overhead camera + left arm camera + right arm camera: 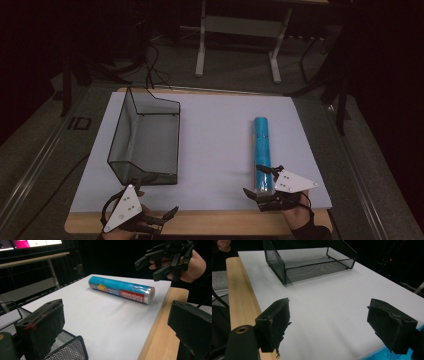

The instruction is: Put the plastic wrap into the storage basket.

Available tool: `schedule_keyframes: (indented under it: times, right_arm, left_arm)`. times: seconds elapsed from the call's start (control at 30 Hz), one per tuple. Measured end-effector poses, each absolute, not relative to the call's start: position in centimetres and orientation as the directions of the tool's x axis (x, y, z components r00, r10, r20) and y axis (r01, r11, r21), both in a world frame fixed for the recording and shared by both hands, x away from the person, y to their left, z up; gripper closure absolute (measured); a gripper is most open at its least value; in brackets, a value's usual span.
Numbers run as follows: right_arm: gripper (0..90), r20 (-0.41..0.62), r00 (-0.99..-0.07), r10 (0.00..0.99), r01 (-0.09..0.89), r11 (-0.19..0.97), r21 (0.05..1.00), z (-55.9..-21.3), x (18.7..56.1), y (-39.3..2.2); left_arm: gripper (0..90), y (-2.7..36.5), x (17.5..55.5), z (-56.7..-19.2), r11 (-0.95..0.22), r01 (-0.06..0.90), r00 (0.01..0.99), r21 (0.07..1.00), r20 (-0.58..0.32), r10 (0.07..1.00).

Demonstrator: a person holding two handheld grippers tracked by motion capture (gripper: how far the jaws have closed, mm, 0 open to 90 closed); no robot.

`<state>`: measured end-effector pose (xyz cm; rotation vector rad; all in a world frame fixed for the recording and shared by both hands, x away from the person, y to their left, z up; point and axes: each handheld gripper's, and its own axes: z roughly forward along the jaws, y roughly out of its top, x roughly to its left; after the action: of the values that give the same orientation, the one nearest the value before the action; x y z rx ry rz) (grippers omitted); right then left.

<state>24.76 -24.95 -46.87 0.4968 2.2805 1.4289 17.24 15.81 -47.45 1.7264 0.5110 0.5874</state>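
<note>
One roll of plastic food wrap (262, 152) is lying flat on the white board, well to the right of the wire mesh basket (145, 137), with nothing being gripped yet. Its near end is being hovered over by the right claw (261, 187), whose jaws are being held wide apart. The left claw (150, 202) is being held just in front of the basket's near wall, its jaws likewise spread and empty. Judged from this, the work is only beginning: grasping and moving the roll are being left to do. The worktop (200, 222) edge is showing beneath the board.
</note>
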Motion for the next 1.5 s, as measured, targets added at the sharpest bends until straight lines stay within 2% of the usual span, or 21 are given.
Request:
schedule_keyframes:
  times: [0.47, 0.83, 1.0, 1.27, 1.43, 1.5]
  right_arm:
    - [17.9, -0.109, -0.881, 0.460, 0.123, 0.445, 0.887, -45.9, 24.7, -24.2]
    - [12.6, -0.141, -0.855, 0.500, 0.111, 0.441, 0.891, -43.9, 26.6, -23.8]
    - [11.3, -0.134, -0.815, 0.563, 0.148, 0.426, 0.893, -43.1, 28.1, -23.6]
    - [10.9, -0.137, -0.781, 0.609, 0.163, 0.410, 0.897, -42.0, 30.2, -23.5]
    - [10.1, -0.116, -0.689, 0.715, 0.238, 0.374, 0.896, -41.4, 31.4, -23.4]
    - [9.6, -0.061, -0.676, 0.734, 0.292, 0.344, 0.892, -41.3, 32.1, -23.5]
  left_arm:
    - [1.5, 15.3, 17.0, -47.4, -0.217, 0.022, 0.791, 0.976, 0.115, 0.600]
    - [1.5, 14.8, 16.8, -47.4, -0.225, 0.018, 0.806, 0.974, 0.120, 0.580]
    - [1.5, 14.8, 16.7, -47.4, -0.221, 0.019, 0.807, 0.975, 0.116, 0.579]
    - [1.5, 14.8, 16.7, -47.3, -0.222, 0.018, 0.811, 0.975, 0.116, 0.574]
    - [1.5, 14.7, 16.6, -47.3, -0.220, 0.019, 0.813, 0.975, 0.113, 0.571]
    - [1.5, 14.7, 16.6, -47.3, -0.218, 0.020, 0.814, 0.976, 0.111, 0.571]
